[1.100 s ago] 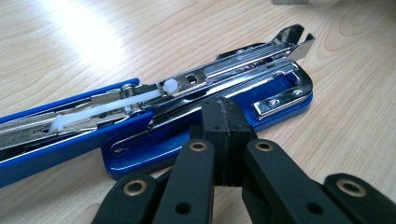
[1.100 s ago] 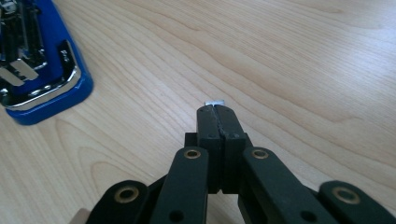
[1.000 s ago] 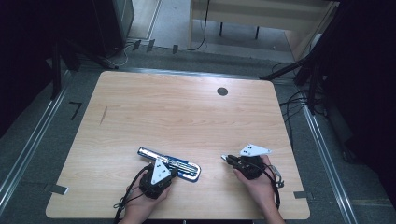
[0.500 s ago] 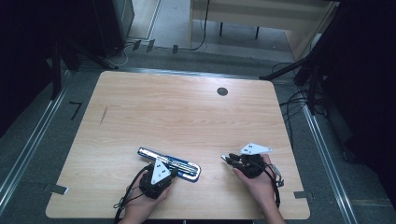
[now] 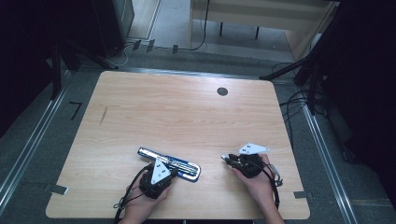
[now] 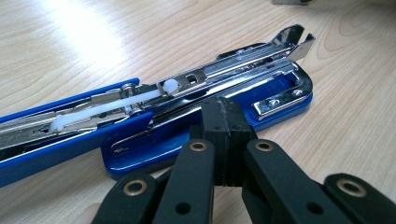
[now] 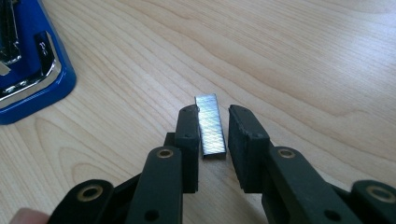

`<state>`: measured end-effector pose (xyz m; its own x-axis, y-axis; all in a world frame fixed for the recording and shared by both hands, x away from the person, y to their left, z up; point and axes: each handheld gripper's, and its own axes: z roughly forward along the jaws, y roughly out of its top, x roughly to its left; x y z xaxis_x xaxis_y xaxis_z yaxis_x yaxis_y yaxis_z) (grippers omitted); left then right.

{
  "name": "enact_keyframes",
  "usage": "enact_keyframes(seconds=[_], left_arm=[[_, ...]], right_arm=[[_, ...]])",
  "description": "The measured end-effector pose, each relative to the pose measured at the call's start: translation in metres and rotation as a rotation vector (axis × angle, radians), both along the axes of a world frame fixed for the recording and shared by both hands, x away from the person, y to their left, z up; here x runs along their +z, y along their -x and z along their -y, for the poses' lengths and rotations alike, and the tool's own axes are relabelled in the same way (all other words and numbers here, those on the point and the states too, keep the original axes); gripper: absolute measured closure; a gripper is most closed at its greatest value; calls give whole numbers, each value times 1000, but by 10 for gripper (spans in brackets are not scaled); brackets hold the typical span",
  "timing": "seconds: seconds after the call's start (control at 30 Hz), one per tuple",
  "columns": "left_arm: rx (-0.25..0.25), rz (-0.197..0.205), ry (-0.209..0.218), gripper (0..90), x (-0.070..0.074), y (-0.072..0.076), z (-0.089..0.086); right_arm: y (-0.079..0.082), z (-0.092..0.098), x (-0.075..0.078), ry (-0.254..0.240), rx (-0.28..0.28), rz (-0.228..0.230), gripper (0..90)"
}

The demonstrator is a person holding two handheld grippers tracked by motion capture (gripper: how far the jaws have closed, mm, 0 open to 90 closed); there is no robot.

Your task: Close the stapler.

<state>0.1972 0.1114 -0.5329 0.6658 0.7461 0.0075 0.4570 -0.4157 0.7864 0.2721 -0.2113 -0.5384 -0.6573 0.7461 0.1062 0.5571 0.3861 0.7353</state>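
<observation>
The right gripper [image 7: 212, 128] has just been opening; its jaws stand apart around a strip of staples [image 7: 210, 124] lying flat on the table [image 5: 187, 116], one pad beside it, the other clear. The left gripper [image 6: 223, 140], jaws pressed together, rests its tips against the opened blue stapler [image 6: 187, 107], near the table's front edge. The pale wooden table has a dark round grommet [image 5: 222, 91]; grey floor, cables and dark stands surround it. The stapler's far handle is cut off in the left gripper view.

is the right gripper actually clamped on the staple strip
Apart: the right gripper view shows a gap between the staple strip and one pad of the right gripper, whose jaws have just been opening.
</observation>
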Motion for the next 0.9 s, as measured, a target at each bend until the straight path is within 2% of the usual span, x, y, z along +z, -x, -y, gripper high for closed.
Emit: enact_keyframes(seconds=[0.6,0.9], left_arm=[[0,-1,1,900,0,0,0],[-1,-2,1,900,0,0,0]], right_arm=[[1,-5,-1,25,9,12,799],[3,-6,3,16,13,26,800]])
